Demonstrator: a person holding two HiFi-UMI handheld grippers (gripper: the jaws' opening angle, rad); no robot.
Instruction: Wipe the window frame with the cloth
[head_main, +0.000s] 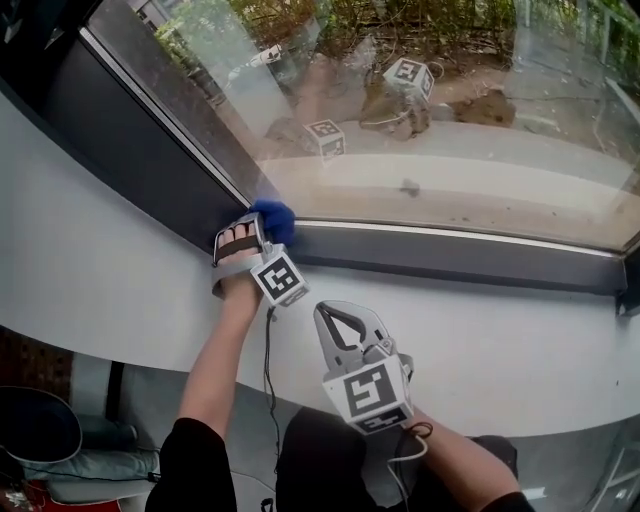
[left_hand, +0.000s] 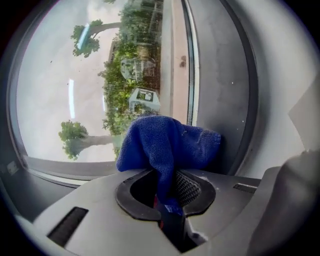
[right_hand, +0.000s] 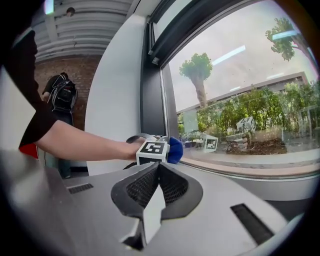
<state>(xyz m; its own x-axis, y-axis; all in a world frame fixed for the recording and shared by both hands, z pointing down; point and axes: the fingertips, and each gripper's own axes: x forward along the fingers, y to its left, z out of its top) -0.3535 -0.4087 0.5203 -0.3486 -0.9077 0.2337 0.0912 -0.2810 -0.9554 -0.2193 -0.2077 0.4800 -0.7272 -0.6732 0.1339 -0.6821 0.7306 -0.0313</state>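
Tightly bunched, the blue cloth sits at the lower corner of the window, where the dark grey window frame turns from its side upright into the bottom rail. It is pressed against the frame there, just under the edge of the glass. The left tongs are clamped on it. In the left gripper view a fold of the cloth runs down between the two dark pads and the rest billows out in front against the grey frame. The person's bare forearm reaches up to that gripper across the white sill.

The right tongs hang over the sill, well apart from the cloth and nearer the person's body, pointing toward the window. Their jaws are drawn together with nothing between them, as the right gripper view shows. That view also takes in the left gripper's marker cube with the cloth just beyond it. The glass carries faint reflections of both marker cubes, with trees and bare ground outside.
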